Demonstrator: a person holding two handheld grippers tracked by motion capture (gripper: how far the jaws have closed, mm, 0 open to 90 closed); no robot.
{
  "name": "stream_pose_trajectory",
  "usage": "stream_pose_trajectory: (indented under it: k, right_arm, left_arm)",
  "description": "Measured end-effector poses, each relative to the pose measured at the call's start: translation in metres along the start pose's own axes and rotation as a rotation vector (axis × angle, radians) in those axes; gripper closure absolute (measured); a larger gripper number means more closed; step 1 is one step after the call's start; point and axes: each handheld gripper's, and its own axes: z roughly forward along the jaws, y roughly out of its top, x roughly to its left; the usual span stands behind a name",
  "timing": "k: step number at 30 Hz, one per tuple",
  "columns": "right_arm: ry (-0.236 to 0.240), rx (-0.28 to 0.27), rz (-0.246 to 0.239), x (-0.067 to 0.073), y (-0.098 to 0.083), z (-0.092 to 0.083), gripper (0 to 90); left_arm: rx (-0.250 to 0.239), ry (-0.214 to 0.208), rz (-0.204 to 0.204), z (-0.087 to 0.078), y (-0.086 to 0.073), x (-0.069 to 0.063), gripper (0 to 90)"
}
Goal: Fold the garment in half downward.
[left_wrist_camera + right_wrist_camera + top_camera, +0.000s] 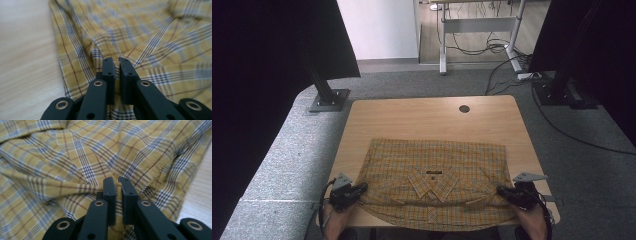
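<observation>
- Evidently a folding or spreading step: the yellow checked shirt (432, 185) lies collar-up on the worktop (412, 117), near edge overhanging.
- Left tongs (360, 188) and right tongs (500, 190) each clamp a shoulder corner.
- Next, I judge, an even two-handed pull.
- Both gripper views show pinched fabric; the high view shows the shirt's whole spread.
</observation>
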Motion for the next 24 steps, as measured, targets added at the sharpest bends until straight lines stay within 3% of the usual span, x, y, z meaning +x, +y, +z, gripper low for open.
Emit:
stream_pose_trajectory:
  k: [5,10,15,20,24]
  right_arm:
    - [-0.025,0.011,-0.015,-0.009,0.011,0.011,83.9]
    - [-0.048,-0.006,0.003,-0.028,0.031,0.03,83.9]
    - [-0.062,-0.021,0.035,-0.051,0.054,0.049,83.7]
    - [-0.066,-0.048,0.057,-0.067,0.066,0.06,83.5]
    - [-0.056,-0.064,0.074,-0.072,0.066,0.06,83.6]
  left_arm:
    - [0.013,0.027,0.017,0.011,0.011,0.003,83.6]
    - [0.013,0.07,0.006,0.03,0.027,0.011,83.3]
    - [-0.001,0.096,-0.034,0.049,0.041,0.021,83.3]
    - [-0.037,0.079,-0.118,0.063,0.049,0.03,83.2]
    - [-0.029,0.066,-0.123,0.064,0.052,0.032,83.2]
